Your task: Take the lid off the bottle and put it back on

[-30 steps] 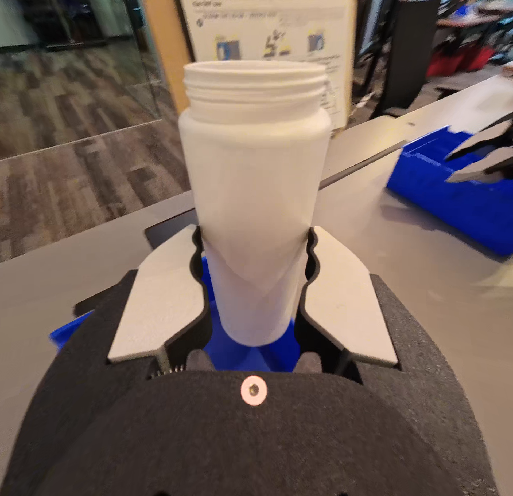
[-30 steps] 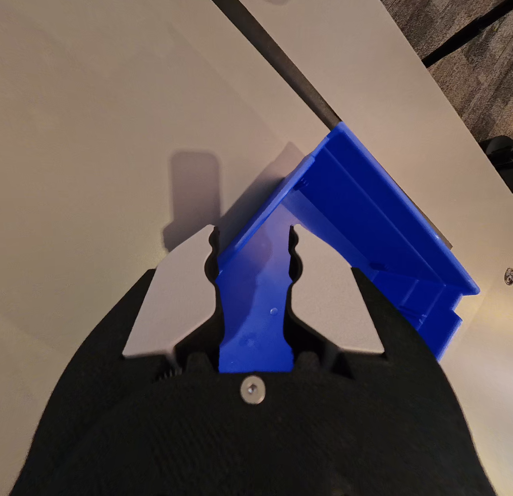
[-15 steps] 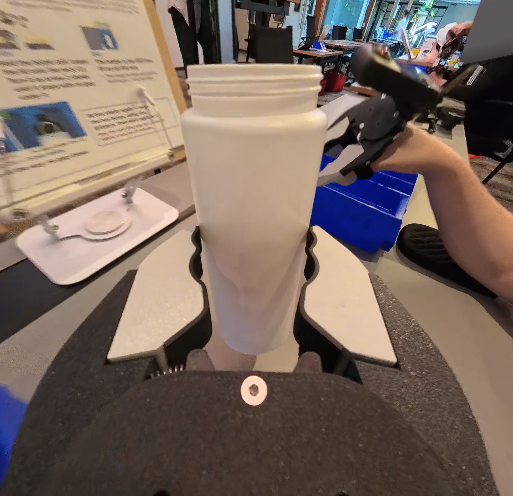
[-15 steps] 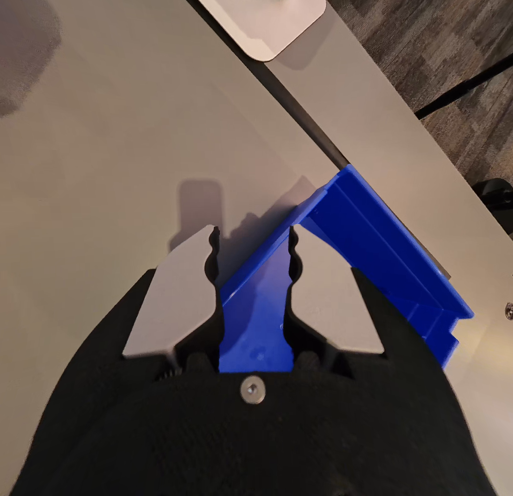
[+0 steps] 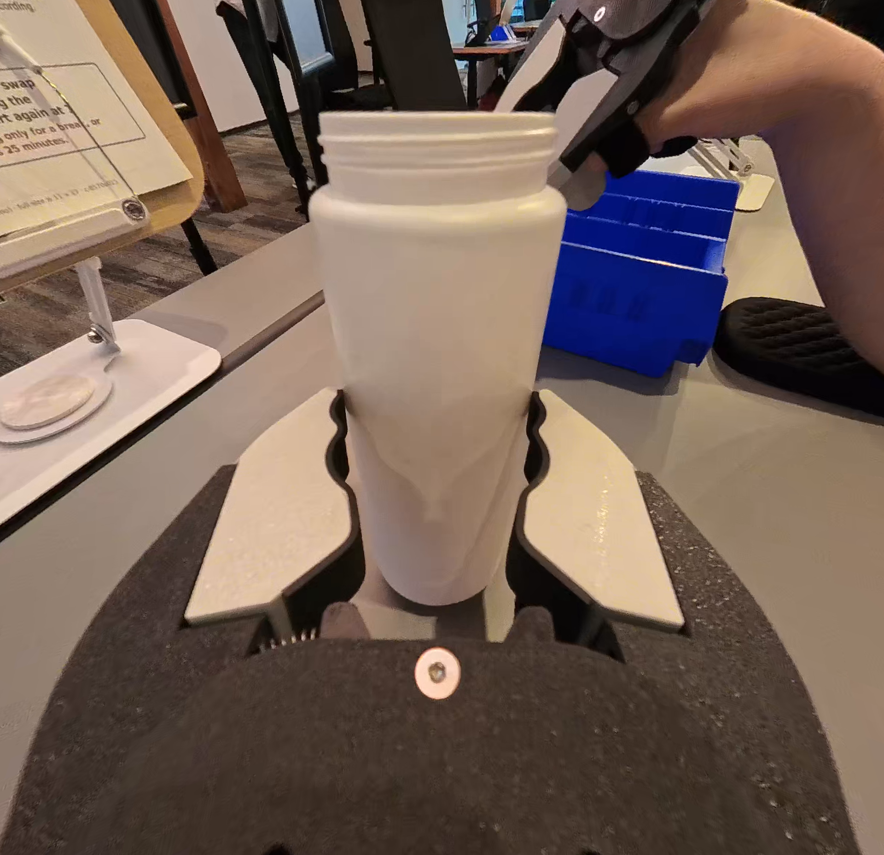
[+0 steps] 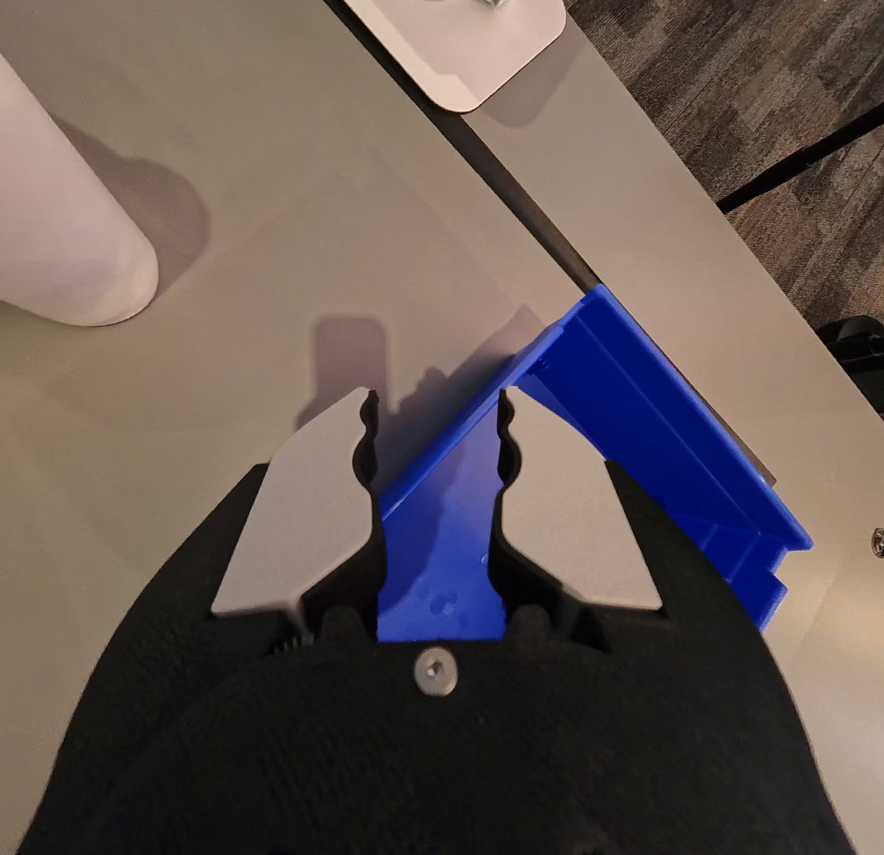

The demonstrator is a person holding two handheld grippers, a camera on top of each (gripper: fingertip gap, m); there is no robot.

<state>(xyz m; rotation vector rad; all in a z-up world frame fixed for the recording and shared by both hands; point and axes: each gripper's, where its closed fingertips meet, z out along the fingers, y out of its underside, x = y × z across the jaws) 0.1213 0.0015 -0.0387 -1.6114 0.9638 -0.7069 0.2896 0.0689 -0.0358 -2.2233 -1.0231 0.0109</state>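
Note:
A white bottle (image 5: 437, 330) with an open threaded neck and no lid stands upright between my left gripper's jaws. My left gripper (image 5: 435, 397) is shut on its lower body, with the bottom close to the grey table (image 5: 717, 473). The bottle's lower part also shows at the left of the right wrist view (image 6: 62, 210). My right gripper (image 6: 437, 392) is open and empty, hovering over the near corner of a blue bin (image 6: 622, 425). In the left wrist view its fingers (image 5: 581, 129) hang just right of the bottle's neck. No lid is in view.
The blue bin (image 5: 636, 282) sits right of the bottle. A white stand base (image 5: 119, 378) carrying a sign board is at the left; it also shows in the right wrist view (image 6: 454, 33). A black wrist pad (image 5: 803, 349) and a person's forearm (image 5: 789, 115) are at the right.
My left gripper has carried the bottle from above a blue bin to over the bare grey table. My right gripper has stayed open and now sits close beside the bottle's neck.

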